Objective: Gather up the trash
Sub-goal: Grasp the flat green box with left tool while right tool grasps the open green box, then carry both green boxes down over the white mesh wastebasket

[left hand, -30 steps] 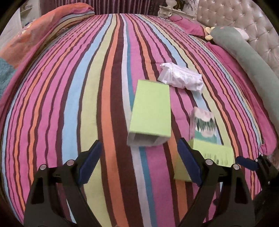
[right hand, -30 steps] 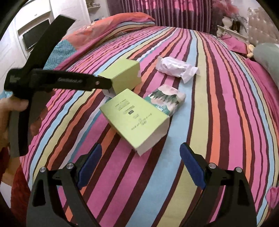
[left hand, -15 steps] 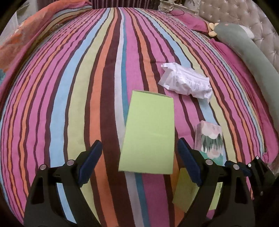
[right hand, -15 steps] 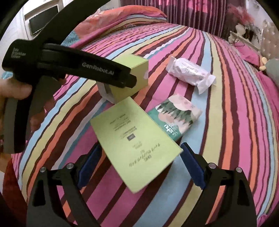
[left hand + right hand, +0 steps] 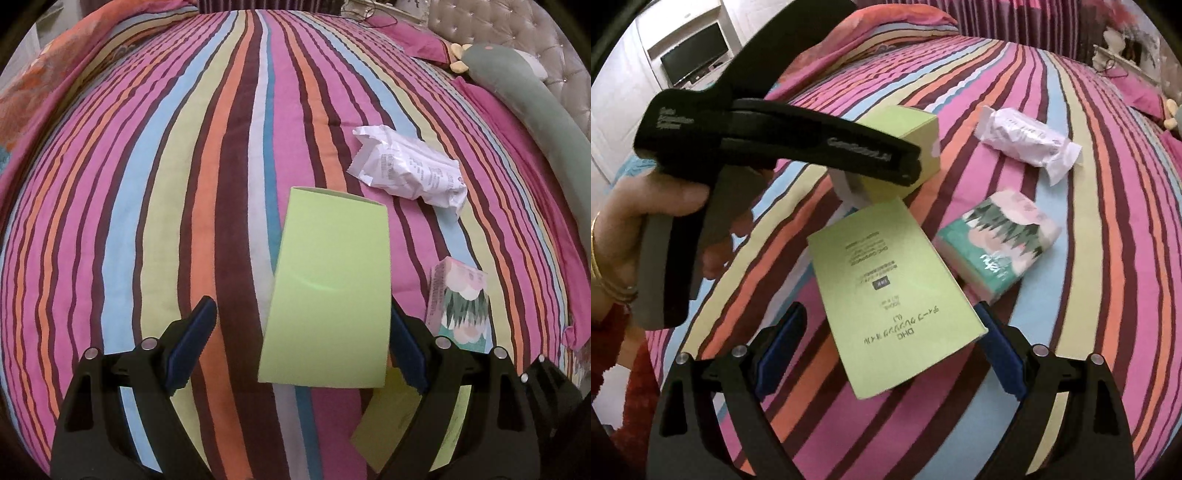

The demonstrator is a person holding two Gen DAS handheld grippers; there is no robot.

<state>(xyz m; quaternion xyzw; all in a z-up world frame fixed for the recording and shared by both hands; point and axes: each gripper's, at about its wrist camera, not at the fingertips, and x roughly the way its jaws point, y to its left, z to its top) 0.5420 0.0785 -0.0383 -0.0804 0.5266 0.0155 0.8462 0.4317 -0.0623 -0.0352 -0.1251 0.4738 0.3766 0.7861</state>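
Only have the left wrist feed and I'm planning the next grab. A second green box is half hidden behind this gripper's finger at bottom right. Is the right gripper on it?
Observer: Not gripped. The right gripper is open, with one finger on either side of the printed green box.
Operator: Which face is up?
Observer: A printed face with DHC lettering, which reads upside down to the right wrist camera.
Operator: Is the tissue pack in the way?
Observer: The tissue pack lies just off that box's right edge, outside the fingers. I cannot tell whether they touch.
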